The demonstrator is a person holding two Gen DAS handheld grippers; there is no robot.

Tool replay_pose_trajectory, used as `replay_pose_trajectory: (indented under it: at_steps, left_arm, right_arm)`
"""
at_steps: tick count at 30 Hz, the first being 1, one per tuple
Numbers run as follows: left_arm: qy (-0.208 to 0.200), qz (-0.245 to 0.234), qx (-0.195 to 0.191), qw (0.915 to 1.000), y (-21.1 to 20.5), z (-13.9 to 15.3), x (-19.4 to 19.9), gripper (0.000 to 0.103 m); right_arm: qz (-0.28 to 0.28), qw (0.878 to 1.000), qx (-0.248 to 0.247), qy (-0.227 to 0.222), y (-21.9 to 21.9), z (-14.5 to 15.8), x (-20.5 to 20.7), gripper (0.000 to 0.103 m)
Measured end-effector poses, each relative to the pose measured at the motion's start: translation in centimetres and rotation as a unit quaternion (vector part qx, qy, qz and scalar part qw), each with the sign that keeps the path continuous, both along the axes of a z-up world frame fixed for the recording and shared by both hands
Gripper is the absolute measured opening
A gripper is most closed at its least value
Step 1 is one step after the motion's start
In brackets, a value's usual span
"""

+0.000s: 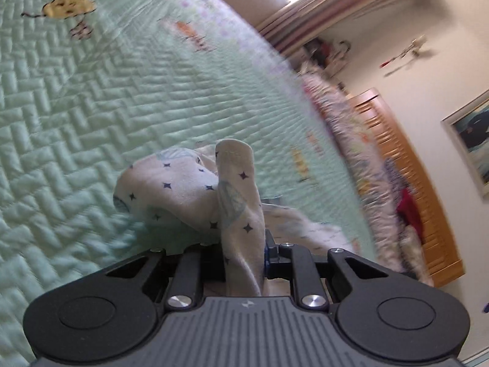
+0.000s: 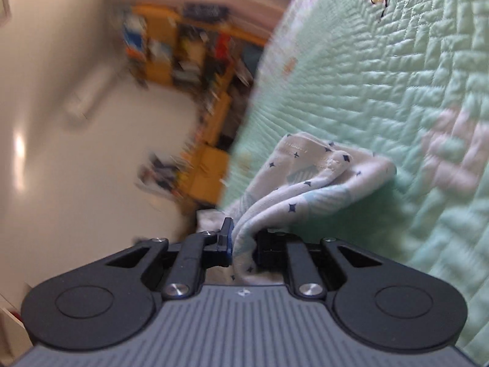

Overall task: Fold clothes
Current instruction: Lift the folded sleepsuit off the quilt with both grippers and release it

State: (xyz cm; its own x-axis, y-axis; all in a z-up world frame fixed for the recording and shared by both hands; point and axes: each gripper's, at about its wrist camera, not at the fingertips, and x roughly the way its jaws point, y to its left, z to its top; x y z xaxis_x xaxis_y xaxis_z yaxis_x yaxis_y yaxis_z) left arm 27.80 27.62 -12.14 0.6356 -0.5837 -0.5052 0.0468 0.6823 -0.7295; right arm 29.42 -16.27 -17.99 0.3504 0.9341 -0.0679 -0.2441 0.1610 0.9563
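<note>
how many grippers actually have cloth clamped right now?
2. The left gripper is shut on the star-print garment above the green quilt; the right gripper pinches the same fabric. More cloth may be hidden behind.

Bare green quilt (image 1: 91,116) lies open beyond the bunched star-print garment (image 1: 183,189); a wooden slatted frame (image 1: 406,177) borders its far edge.
</note>
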Motion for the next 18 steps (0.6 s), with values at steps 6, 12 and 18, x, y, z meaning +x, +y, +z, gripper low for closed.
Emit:
replay_pose_trajectory:
  at_steps: [6,12,18]
  left_arm:
    - [-0.038,-0.034,-0.029,0.9983,-4.2,4.2,-3.3,0.020]
    - [-0.051,-0.120,-0.079,0.9884,-14.2,7.2,-4.9,0.020]
    - [-0.071,-0.247,-0.139,0.9563,-29.7,11.8,-5.2,0.020]
  right_arm:
    - [-0.041,0.996,0.082,-0.017,-4.4,2.6,-5.2,0.010]
    - [-0.100,0.984,0.143,-0.048,-12.5,6.6,-12.4,0.010]
    - [-0.181,0.966,0.160,-0.089,-23.8,11.7,-22.2,0.010]
